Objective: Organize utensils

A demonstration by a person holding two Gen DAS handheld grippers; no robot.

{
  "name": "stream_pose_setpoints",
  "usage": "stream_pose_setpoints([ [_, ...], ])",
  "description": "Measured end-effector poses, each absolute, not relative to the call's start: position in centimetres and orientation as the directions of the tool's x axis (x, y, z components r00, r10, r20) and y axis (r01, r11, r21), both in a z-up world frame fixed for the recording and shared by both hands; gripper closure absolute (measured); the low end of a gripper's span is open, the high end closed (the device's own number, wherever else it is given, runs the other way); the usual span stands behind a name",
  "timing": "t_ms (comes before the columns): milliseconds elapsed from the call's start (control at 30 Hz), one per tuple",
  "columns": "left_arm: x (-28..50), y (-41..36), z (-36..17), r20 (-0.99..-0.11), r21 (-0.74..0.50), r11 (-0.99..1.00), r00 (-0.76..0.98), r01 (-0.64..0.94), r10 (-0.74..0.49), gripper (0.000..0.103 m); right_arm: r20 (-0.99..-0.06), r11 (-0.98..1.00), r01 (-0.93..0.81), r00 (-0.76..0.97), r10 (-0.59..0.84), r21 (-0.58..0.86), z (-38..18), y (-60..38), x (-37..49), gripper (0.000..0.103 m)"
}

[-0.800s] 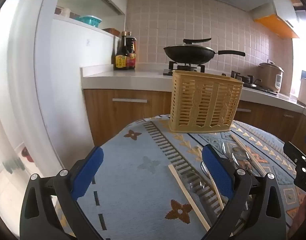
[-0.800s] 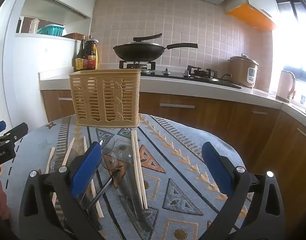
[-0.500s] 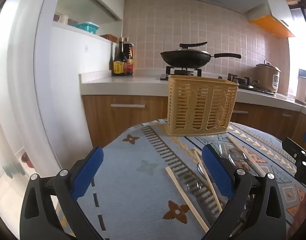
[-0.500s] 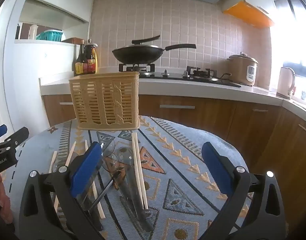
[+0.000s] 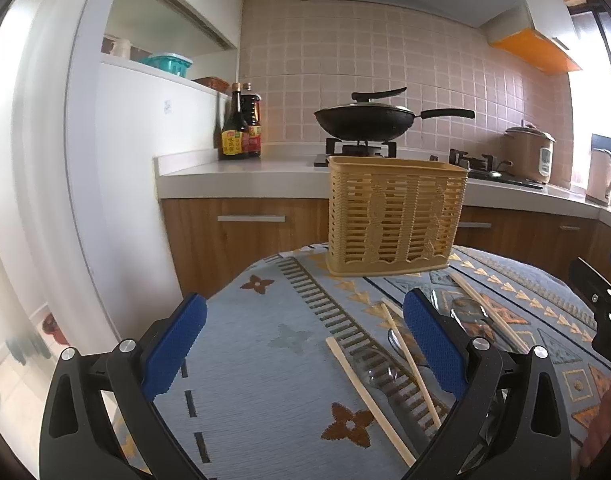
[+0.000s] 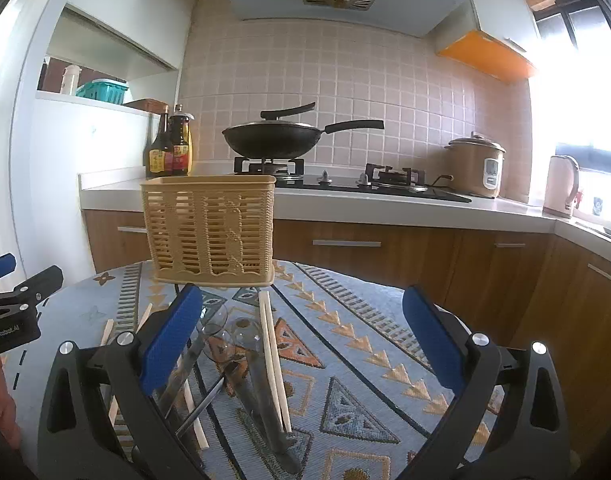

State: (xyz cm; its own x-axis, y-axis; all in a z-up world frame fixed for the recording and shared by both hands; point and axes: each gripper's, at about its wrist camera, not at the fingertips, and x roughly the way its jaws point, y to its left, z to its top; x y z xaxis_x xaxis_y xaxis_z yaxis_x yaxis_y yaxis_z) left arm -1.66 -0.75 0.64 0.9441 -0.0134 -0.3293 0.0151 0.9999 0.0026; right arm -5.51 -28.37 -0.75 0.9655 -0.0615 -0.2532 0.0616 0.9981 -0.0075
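Both grippers hover low over worktop with blue patterned cloth (image 5: pixel 265 360), fingers spread wide, nothing between them. Left gripper (image 5: pixel 305 344) over bare cloth; pale wooden chopsticks (image 5: pixel 367 380) and clear plastic spoons (image 5: pixel 467 312) lie just right of its right finger (image 5: pixel 429 340). Right gripper (image 6: pixel 305 340): chopstick pair (image 6: pixel 271 344) and spoons (image 6: pixel 221 320) sit in gap, close to left finger (image 6: pixel 169 340). Tan slotted plastic utensil basket (image 6: pixel 209 228) stands upright beyond, at far edge.

I count: basket (image 6: pixel 209 230) 1 | sauce bottles (image 6: pixel 170 148) 2 | wok (image 6: pixel 275 138) 1 | rice cooker (image 6: pixel 475 166) 1 | kettle (image 6: pixel 561 184) 1 | chopsticks (image 6: pixel 274 354), spoons (image 6: pixel 219 340): several, overlapping, can't count exactly
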Motion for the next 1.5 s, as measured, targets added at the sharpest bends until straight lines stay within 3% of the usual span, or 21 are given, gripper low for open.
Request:
stream_pose_setpoints([
  [233, -2.29, -1.06, 0.93, -0.296, 0.02, 1.0, 0.955, 0.007, -0.001, 0.007, -0.249, 0.998, 0.055, 0.967, -0.056, -0.011, -0.75, -28.3, -5.45, 0.007],
  [1500, -1.84, -1.05, 0.43, -0.312, 0.017, 1.0, 0.95, 0.013, -0.008, 0.007, -0.249, 0.998, 0.058, 0.967, -0.058, -0.007, -0.85, -28.39, -5.38, 0.007],
])
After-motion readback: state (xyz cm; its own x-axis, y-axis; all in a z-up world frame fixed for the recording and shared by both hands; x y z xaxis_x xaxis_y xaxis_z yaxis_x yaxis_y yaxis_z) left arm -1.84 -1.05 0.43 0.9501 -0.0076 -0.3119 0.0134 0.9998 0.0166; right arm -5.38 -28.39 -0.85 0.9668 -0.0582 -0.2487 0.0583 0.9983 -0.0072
